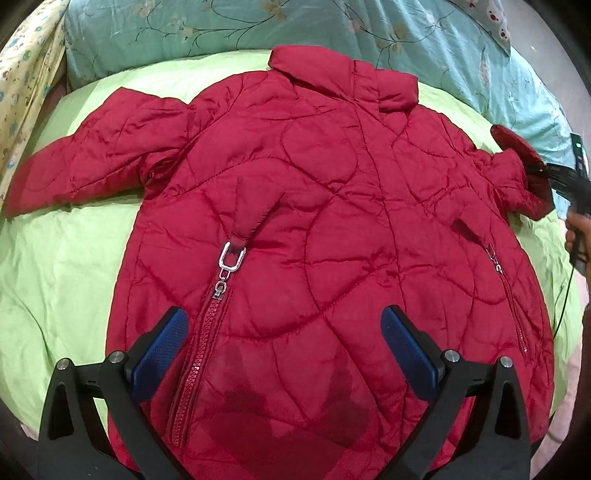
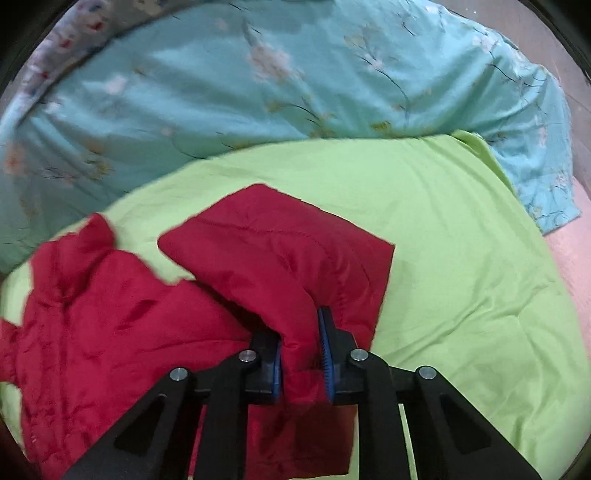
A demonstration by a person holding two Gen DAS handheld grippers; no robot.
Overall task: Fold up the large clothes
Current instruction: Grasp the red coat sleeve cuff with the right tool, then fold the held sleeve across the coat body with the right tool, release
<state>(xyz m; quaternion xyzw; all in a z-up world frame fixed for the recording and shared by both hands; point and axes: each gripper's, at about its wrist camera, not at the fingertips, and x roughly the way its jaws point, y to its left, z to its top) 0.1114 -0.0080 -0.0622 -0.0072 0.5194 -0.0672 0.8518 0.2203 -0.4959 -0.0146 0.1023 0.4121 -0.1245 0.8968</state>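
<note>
While the right gripper pinches the cuff end of the jacket's sleeve between its 2 blue ribbed pads, the left gripper hangs with its jaws spread wide above the lower front of the jacket, holding nothing. In the left wrist view the right gripper shows at the far edge, with a person's hand behind it and the sleeve end bunched at its tip.

Outward from there, the red jacket lies front up and spread flat on a green sheet, collar toward a teal floral quilt, its other sleeve stretched out to the side.

The main risk, as I judge it, is slip: the shell looks like slick, shiny nylon over puffy filling, and only a narrow bite of cuff sits between the pads, so a quick pull across the body could draw it free. Dragging the sleeve could also shift the whole light jacket on the smooth sheet, since the left gripper pins nothing down.

Quilted stitching runs in curved lines over the padded panels. A chunky red pocket zip ends in a silver metal pull; the collar is thick and folded.
</note>
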